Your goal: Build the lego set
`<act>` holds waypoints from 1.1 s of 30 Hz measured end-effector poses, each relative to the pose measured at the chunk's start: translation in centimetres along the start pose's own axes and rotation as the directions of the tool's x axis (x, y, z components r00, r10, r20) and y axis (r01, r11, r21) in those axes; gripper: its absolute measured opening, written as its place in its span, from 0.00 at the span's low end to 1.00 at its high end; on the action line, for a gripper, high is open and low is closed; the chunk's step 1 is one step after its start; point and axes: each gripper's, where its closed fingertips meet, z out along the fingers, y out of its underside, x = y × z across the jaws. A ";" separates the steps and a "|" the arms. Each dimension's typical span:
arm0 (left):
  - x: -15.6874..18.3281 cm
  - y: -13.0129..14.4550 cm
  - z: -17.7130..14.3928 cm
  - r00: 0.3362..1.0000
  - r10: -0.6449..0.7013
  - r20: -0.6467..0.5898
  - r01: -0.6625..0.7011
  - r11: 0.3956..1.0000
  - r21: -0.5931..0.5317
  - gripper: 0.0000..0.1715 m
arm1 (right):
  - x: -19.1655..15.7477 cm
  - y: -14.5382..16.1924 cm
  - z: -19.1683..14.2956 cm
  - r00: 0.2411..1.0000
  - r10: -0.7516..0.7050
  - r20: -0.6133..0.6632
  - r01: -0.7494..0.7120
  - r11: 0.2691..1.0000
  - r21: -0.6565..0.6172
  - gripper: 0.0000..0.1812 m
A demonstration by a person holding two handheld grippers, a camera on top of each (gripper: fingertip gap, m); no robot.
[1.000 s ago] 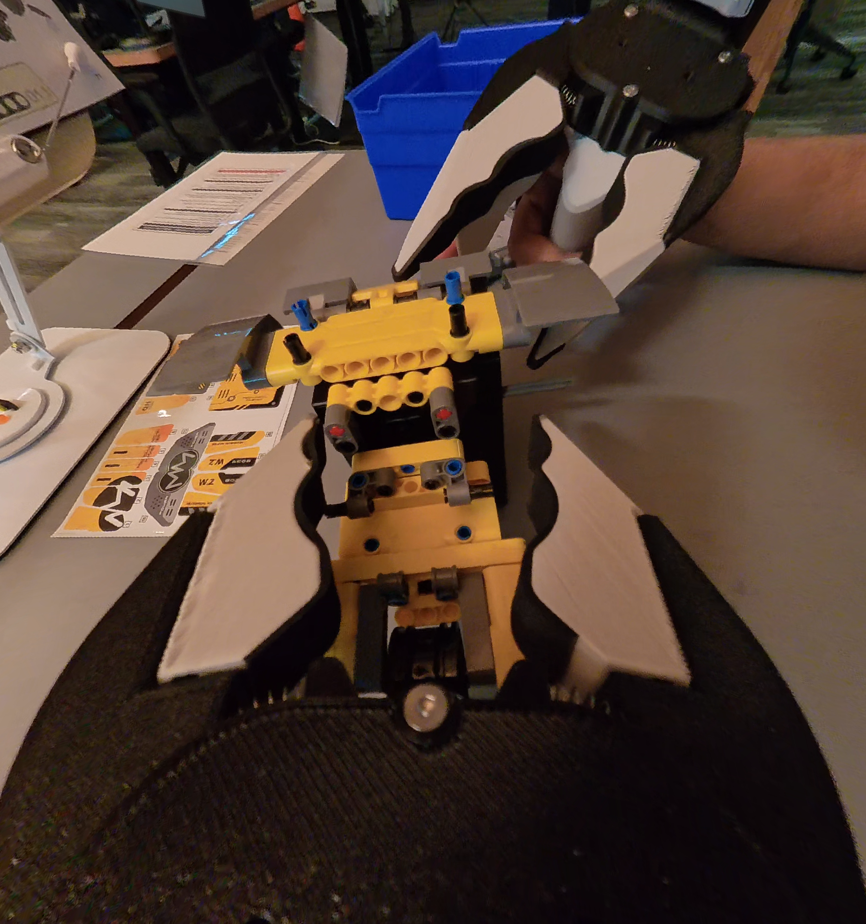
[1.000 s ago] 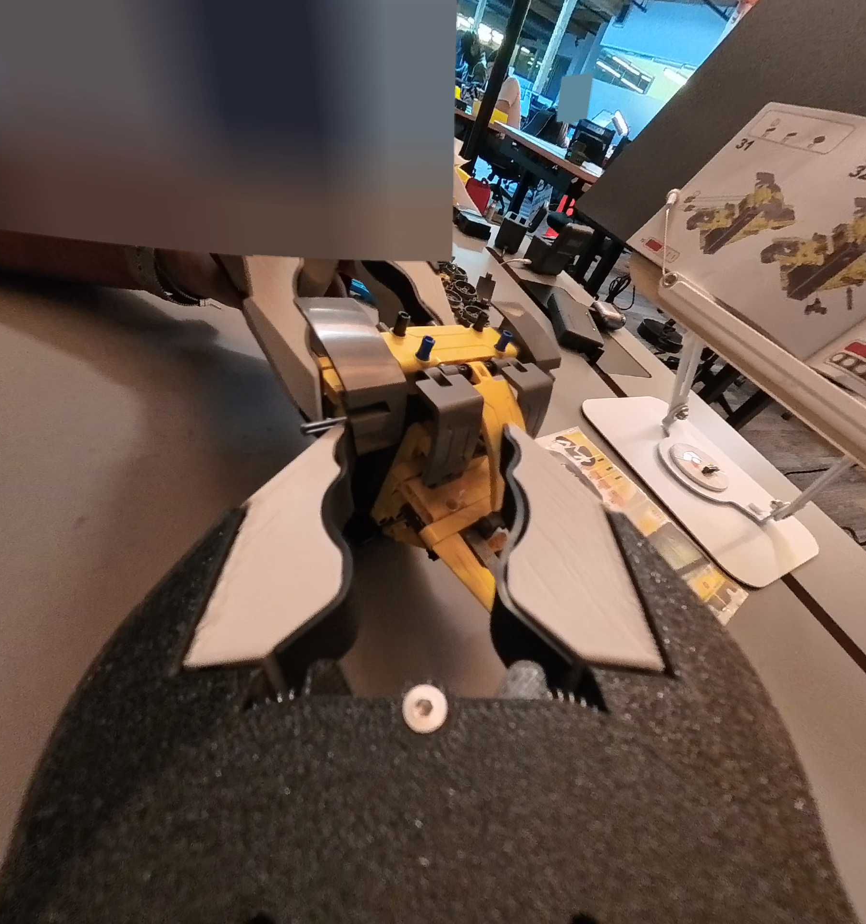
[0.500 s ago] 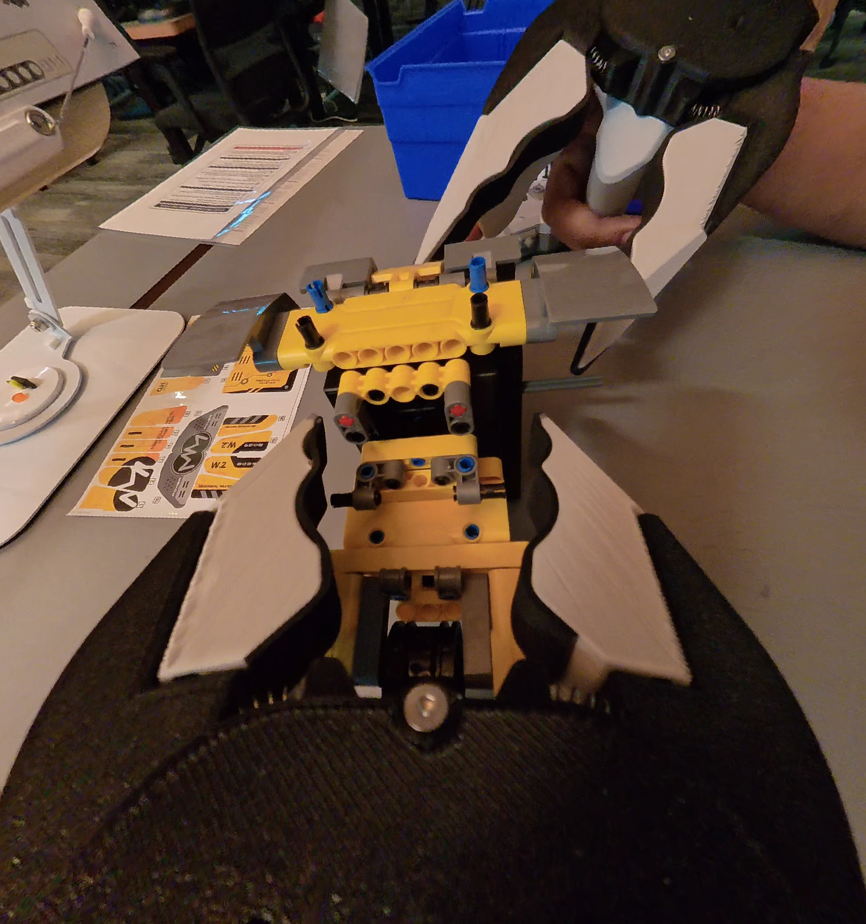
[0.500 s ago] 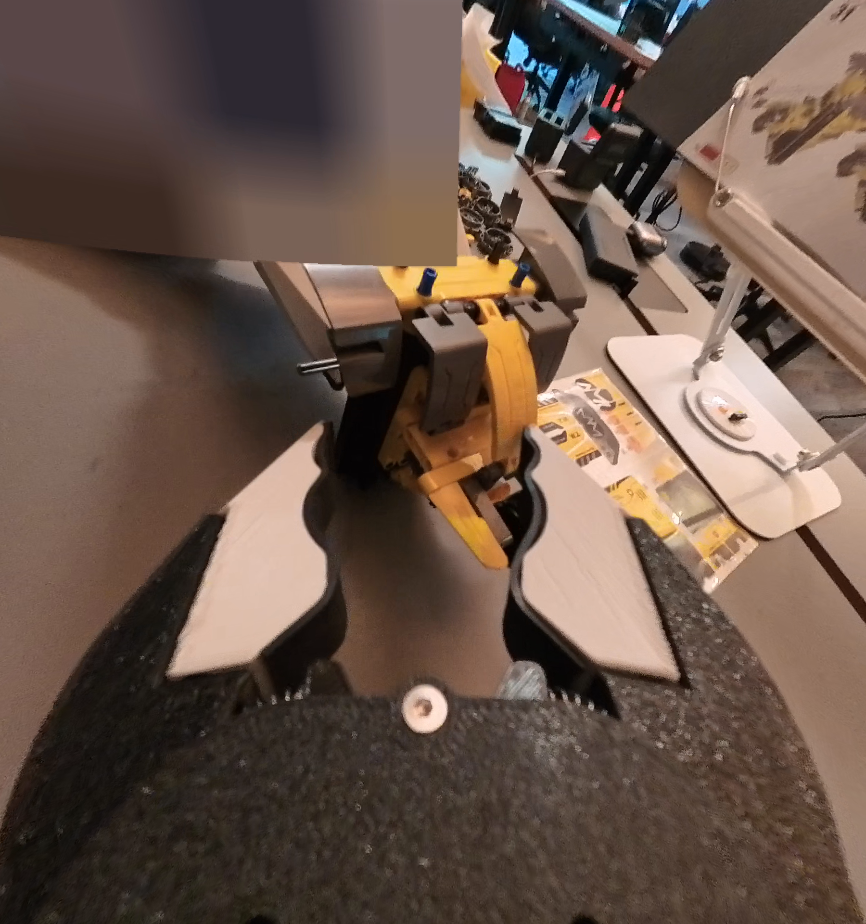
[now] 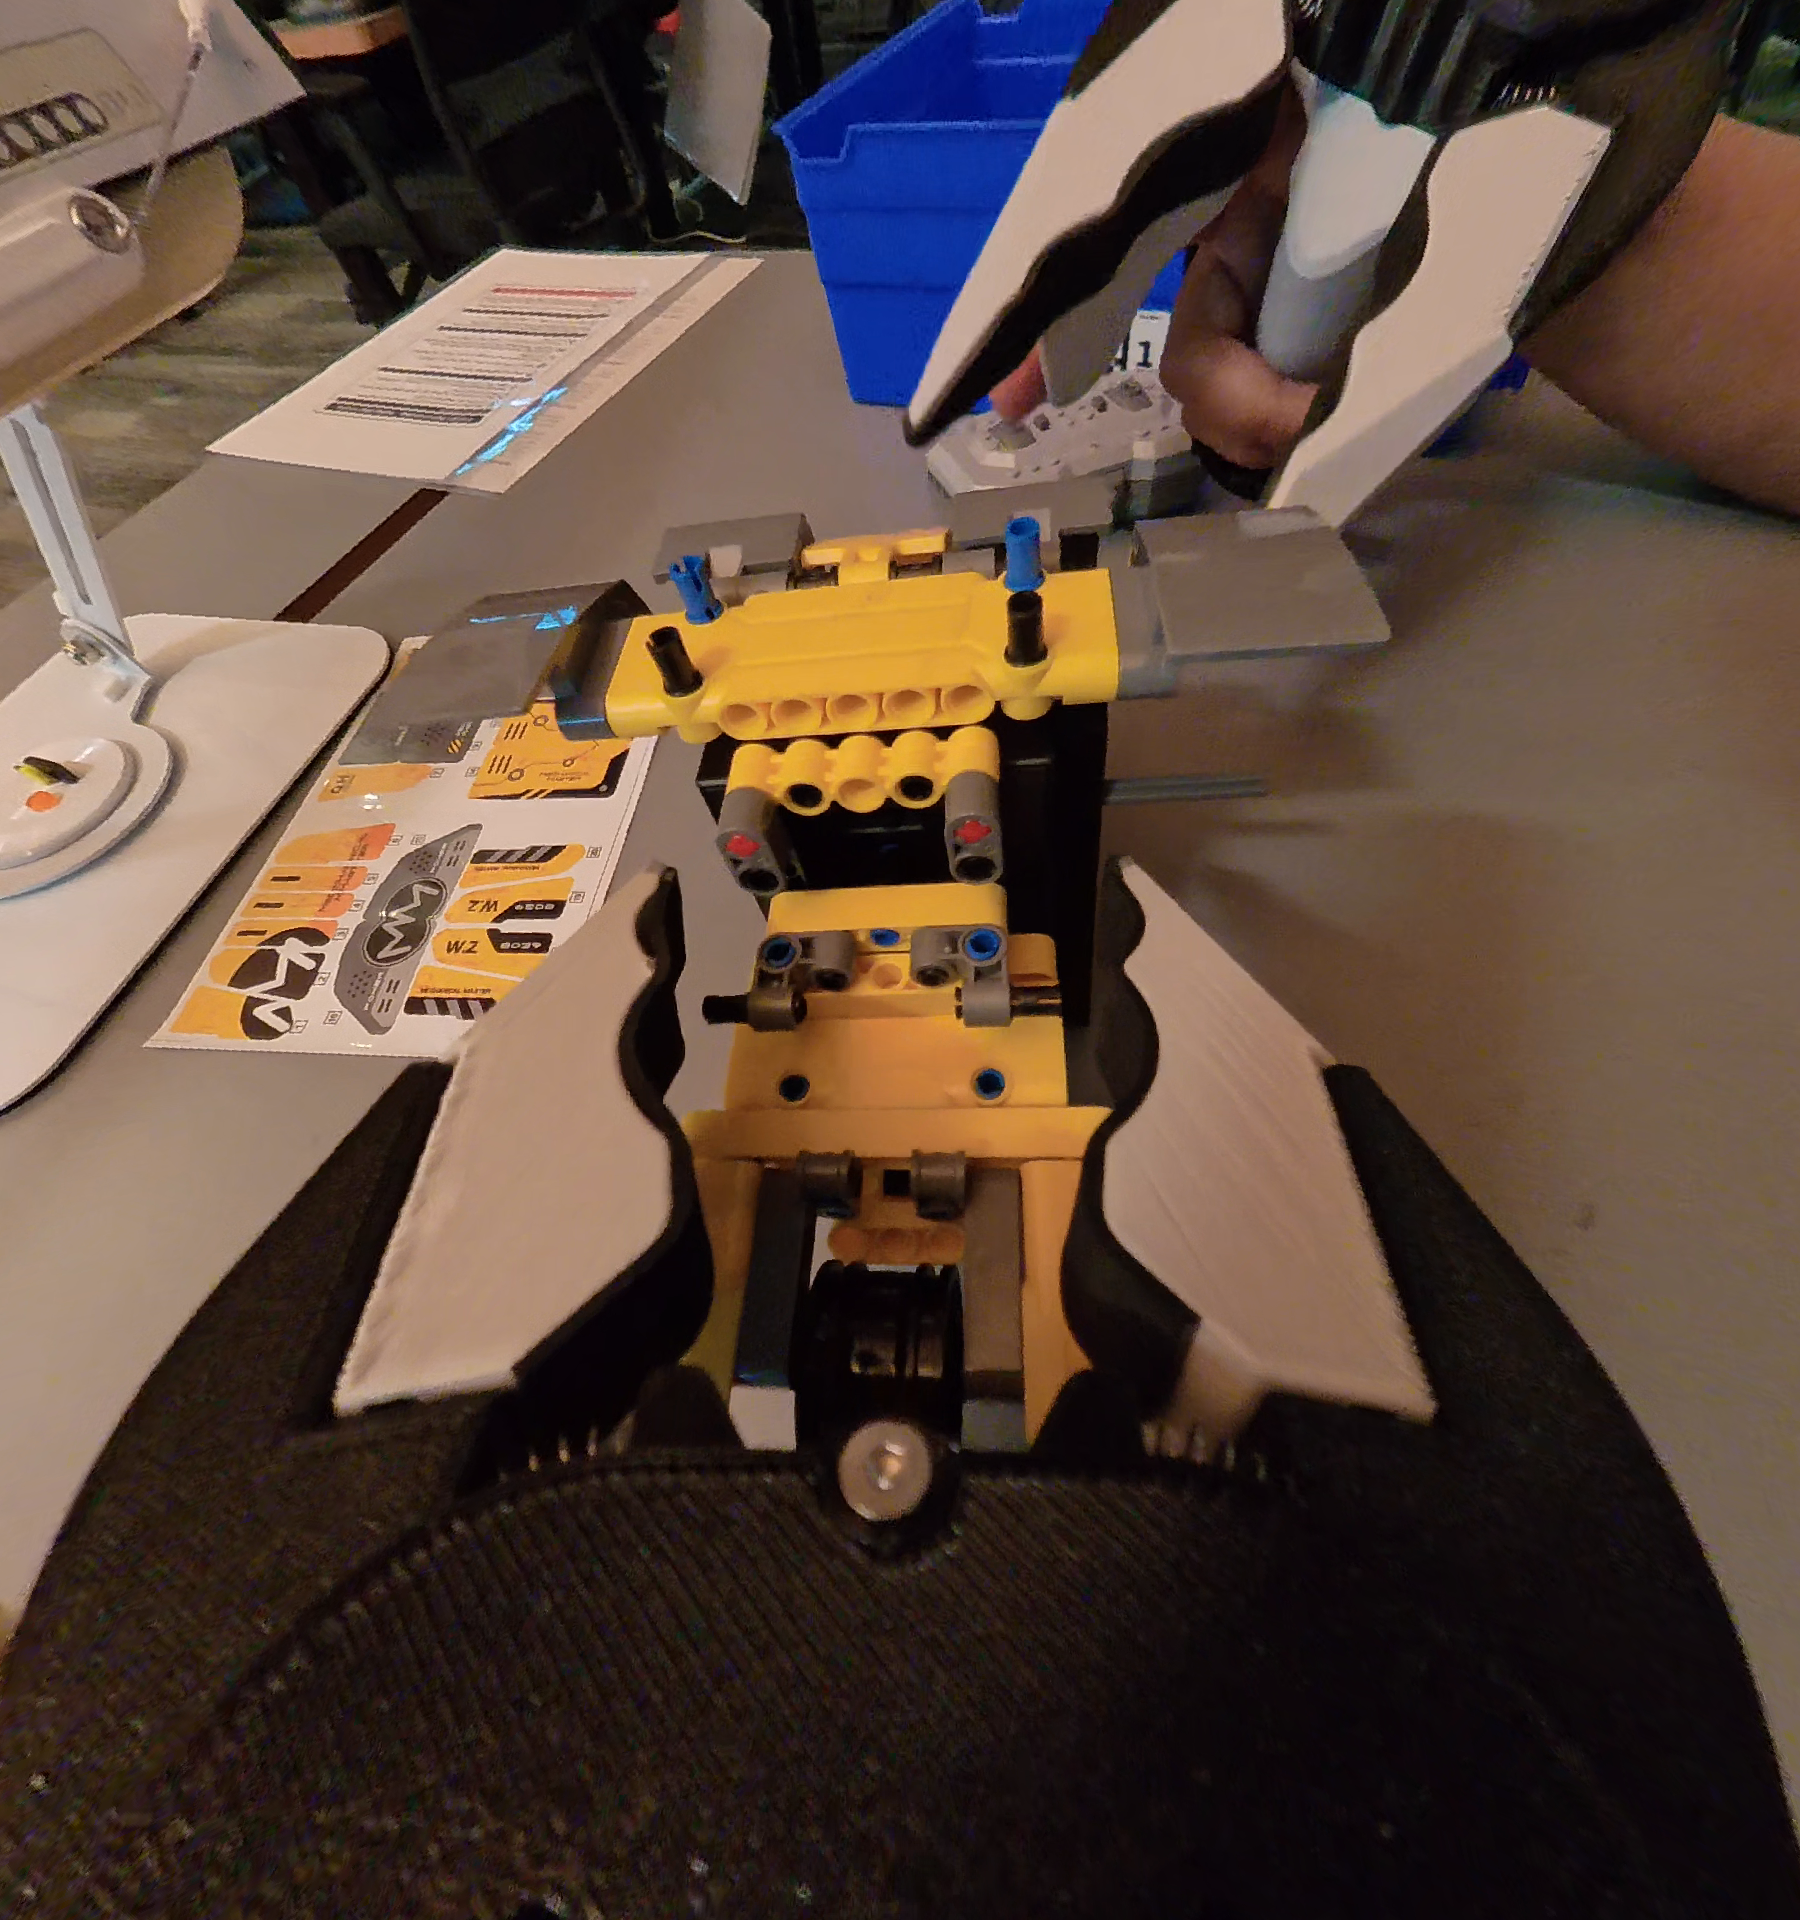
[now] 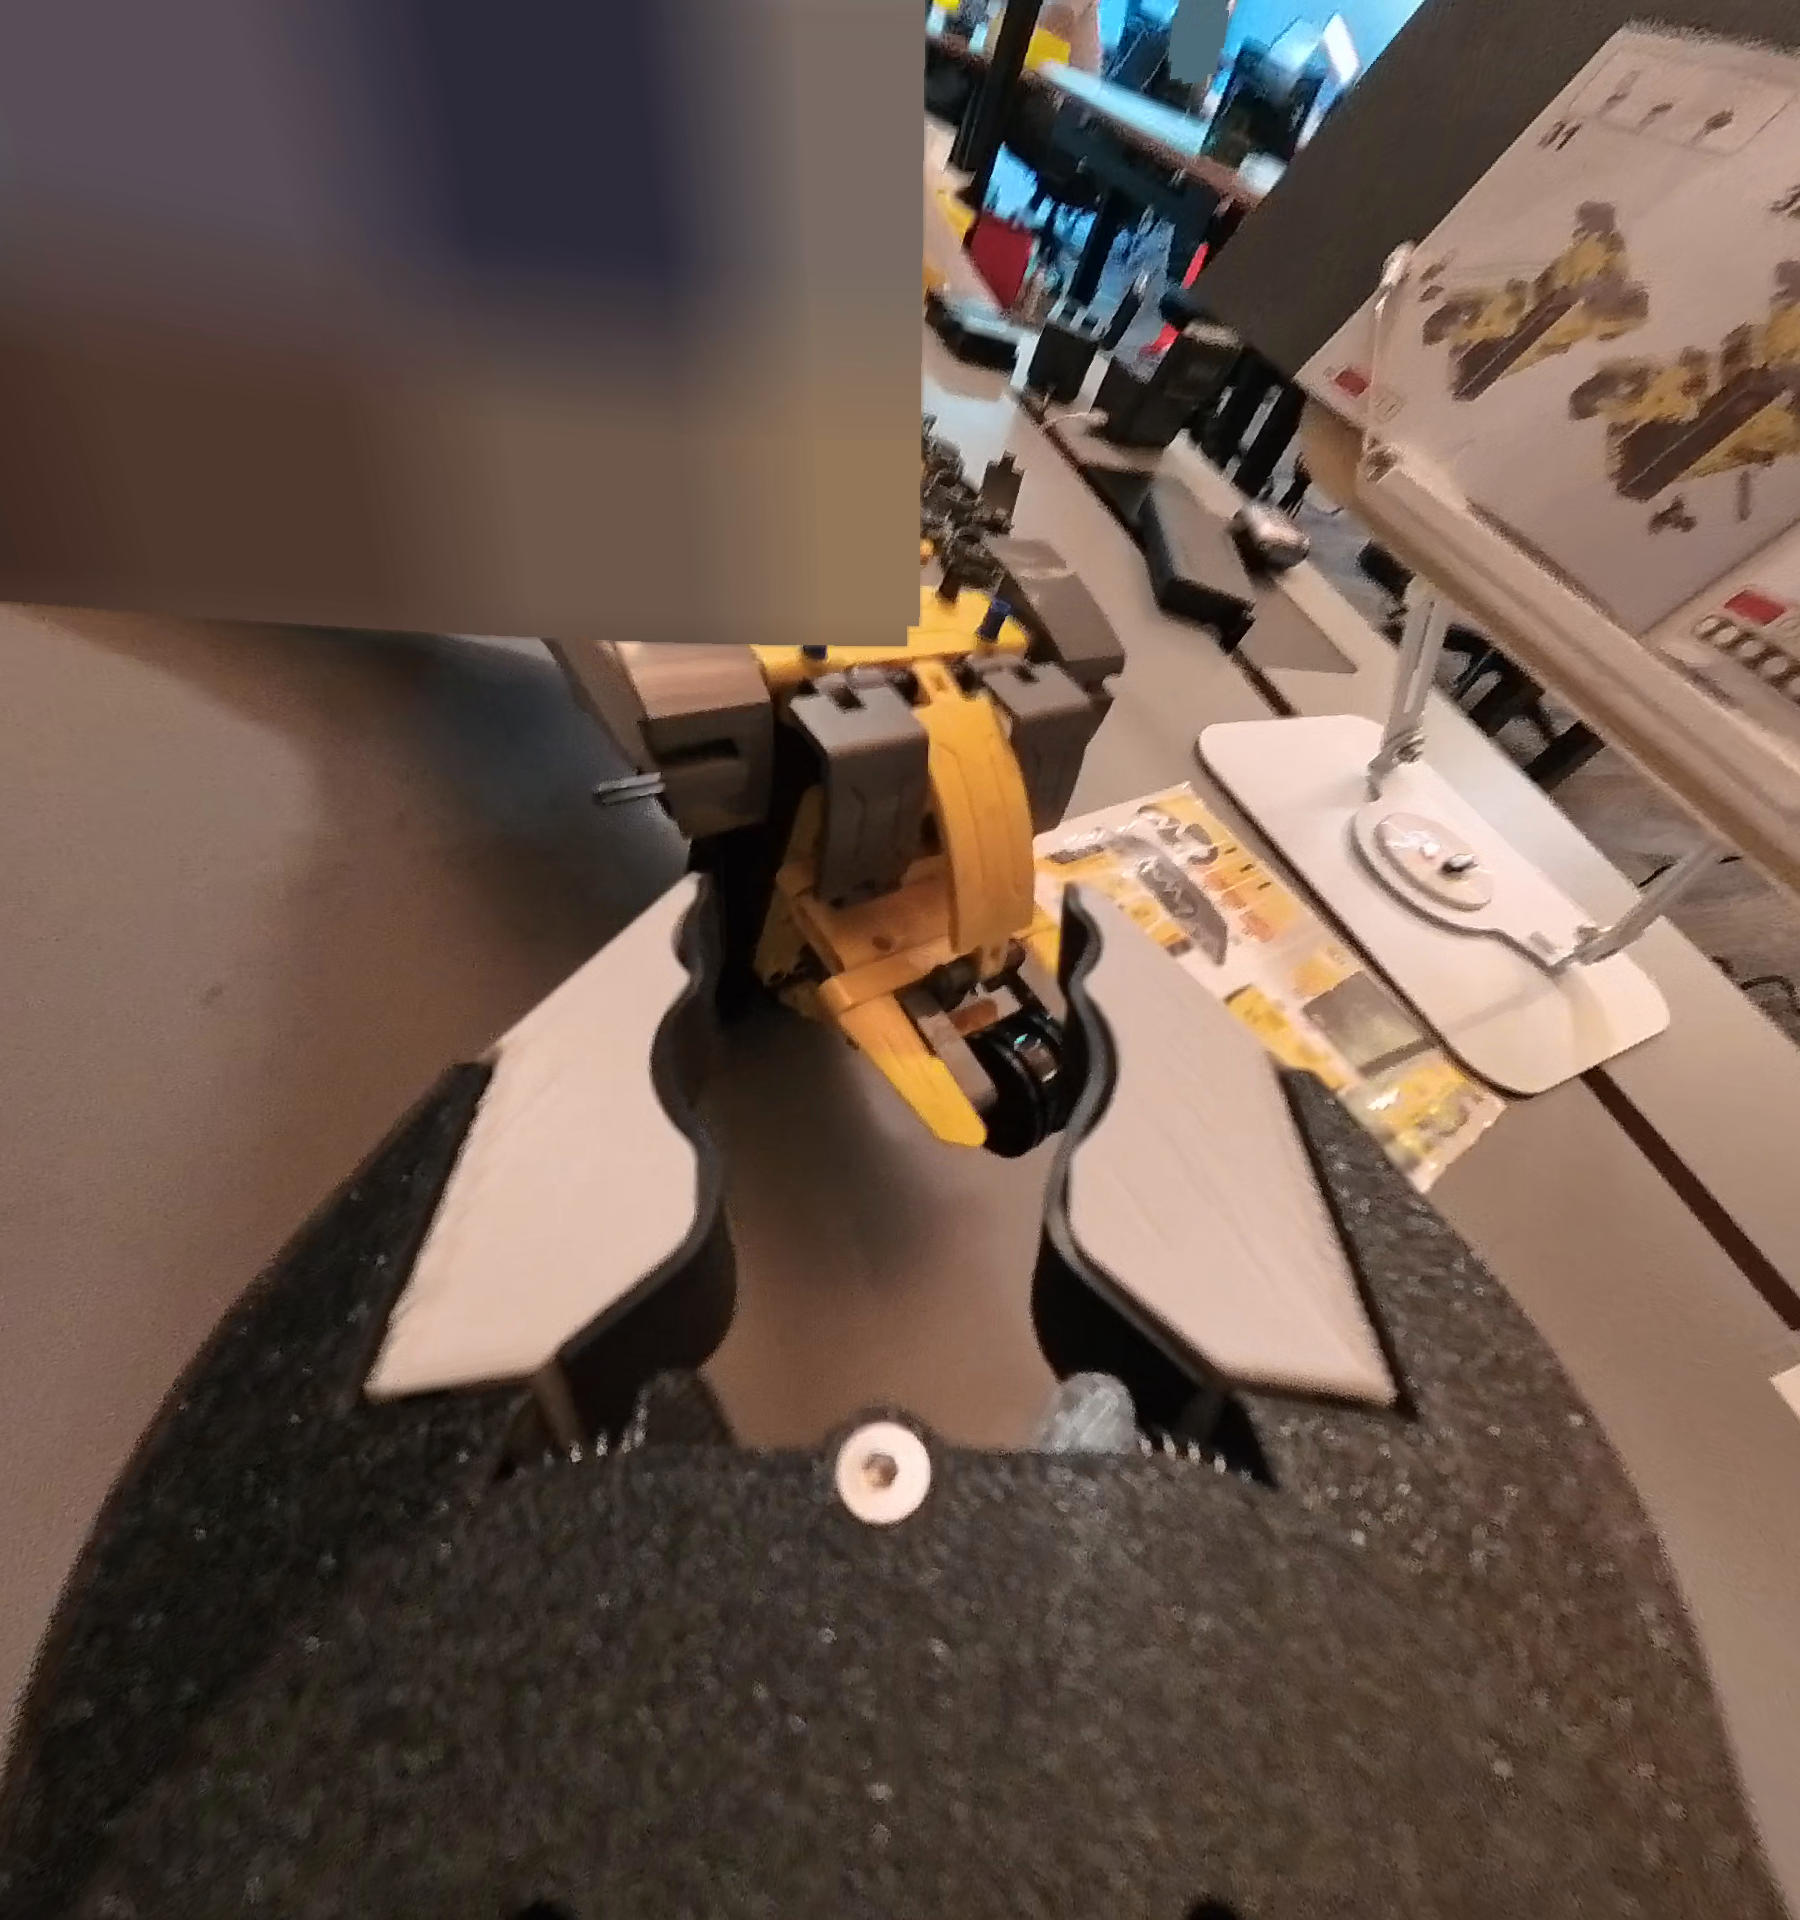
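A yellow, grey and black toy-brick aircraft model (image 5: 875,644) with grey wing panels sits between the fingers of my left gripper (image 5: 891,878), which is shut on its yellow body, above the grey table (image 5: 1498,935). A black wheel (image 5: 875,1340) lies near the gripper's base. My right gripper (image 5: 1104,468) is open and empty, raised just behind the model's right grey wing and held by a hand (image 5: 1228,364). In the right wrist view the model (image 6: 906,852) stands just past the open right gripper (image 6: 885,894).
A sticker sheet (image 5: 397,914) lies left of the model, beside a white stand base (image 5: 96,779) whose stand carries an open instruction booklet (image 6: 1654,364). A blue bin (image 5: 906,208), a printed sheet (image 5: 501,353) and a small grey brick assembly (image 5: 1072,436) lie farther back.
My right gripper has drawn back and up from the model's grey wing, still open. The left gripper keeps its hold and has brought the model slightly nearer the sticker sheet.
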 end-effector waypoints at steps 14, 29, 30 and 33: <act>0.1 1.3 0.2 0.999 -0.043 -0.024 0.041 0.995 -0.093 0.45 | 0.4 4.1 0.2 0.997 -0.041 -0.060 0.026 0.972 -0.233 0.43; 0.4 1.7 0.5 0.982 -0.151 0.117 0.174 0.958 -0.229 0.42 | -6.8 6.2 2.6 0.976 -0.004 0.217 0.064 0.960 -0.273 0.00; 0.4 1.7 0.5 0.980 -0.157 0.120 0.182 0.956 -0.230 0.42 | -7.0 6.6 3.0 0.975 -0.045 0.217 0.105 0.956 -0.274 0.00; 0.5 1.6 0.5 0.976 -0.180 0.123 0.204 0.952 -0.227 0.42 | -6.5 6.7 3.9 0.980 -0.108 0.170 0.154 0.946 -0.284 0.00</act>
